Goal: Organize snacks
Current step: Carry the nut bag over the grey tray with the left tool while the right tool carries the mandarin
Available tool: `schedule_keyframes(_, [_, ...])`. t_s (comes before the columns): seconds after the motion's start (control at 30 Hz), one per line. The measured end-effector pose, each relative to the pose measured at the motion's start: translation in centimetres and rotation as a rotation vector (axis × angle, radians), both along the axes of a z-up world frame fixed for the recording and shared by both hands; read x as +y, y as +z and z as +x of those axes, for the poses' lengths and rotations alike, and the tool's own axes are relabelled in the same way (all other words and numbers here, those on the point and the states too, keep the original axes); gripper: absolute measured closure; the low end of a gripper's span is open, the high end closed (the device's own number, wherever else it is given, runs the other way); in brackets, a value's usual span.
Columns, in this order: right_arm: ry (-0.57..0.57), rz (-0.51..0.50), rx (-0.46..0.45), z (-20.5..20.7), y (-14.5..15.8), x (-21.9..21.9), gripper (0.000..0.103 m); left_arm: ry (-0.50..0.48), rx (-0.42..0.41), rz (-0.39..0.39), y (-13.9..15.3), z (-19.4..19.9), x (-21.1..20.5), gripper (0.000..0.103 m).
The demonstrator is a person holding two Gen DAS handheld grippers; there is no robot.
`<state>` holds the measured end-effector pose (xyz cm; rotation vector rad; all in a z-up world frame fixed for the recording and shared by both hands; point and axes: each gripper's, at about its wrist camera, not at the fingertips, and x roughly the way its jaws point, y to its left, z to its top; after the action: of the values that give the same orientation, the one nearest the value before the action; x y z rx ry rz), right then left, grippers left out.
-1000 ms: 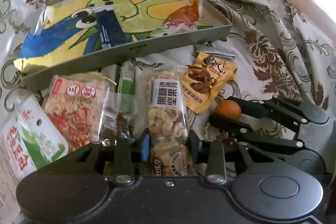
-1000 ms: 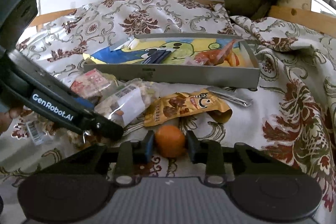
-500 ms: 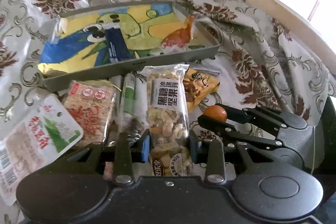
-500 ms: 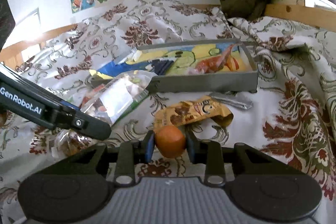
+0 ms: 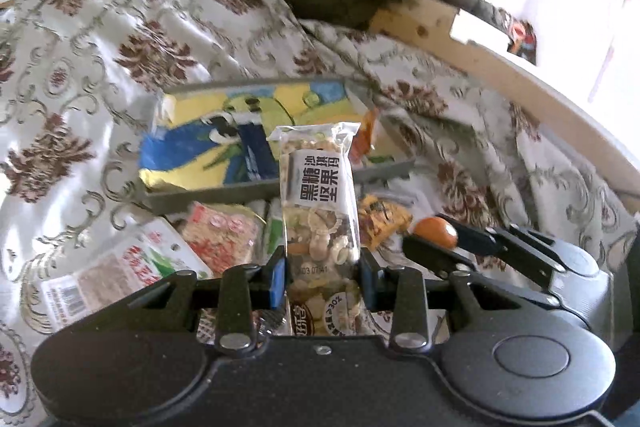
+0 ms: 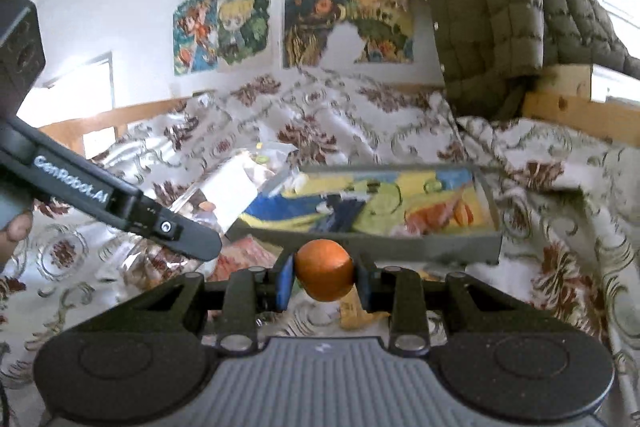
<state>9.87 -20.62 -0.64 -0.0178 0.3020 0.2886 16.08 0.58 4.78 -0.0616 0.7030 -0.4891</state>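
Observation:
My left gripper (image 5: 322, 277) is shut on a clear nut-bar packet (image 5: 318, 203) with a white label and holds it upright above the bed, in front of the grey tray (image 5: 224, 193). My right gripper (image 6: 322, 277) is shut on a small orange (image 6: 325, 275) and holds it above the bed, short of the tray (image 6: 400, 247). The orange also shows in the left wrist view (image 5: 435, 231). The tray has a cartoon-printed floor and holds a dark blue packet (image 5: 252, 157) and an orange-red packet (image 6: 448, 213).
Loose snacks lie on the floral bedspread before the tray: a red-white packet (image 5: 224, 239), a white-green packet (image 5: 116, 275), a yellow packet (image 5: 382, 223). A wooden bed frame (image 5: 520, 83) runs along the right. A quilted jacket (image 6: 500, 19) hangs behind.
Both grippers have lifted off the bed with their loads. The nut-bar packet and the orange now hang higher, and both views tilt up toward the wall.

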Motion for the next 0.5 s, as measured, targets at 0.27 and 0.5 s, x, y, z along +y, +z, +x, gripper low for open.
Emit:
schedule_keyframes(0.27, [-0.033, 0.020, -0.003, -0.4, 1.6, 0.6, 0.067, 0.081, -0.024, -0.031, 1.2, 1.9, 2.5, 0.065])
schedule_keyframes(0.5, [-0.047, 0.039, 0.005, 4.3, 3.2, 0.8, 0.067, 0.115, -0.056, -0.058, 1.4, 7.3, 3.1, 0.065])
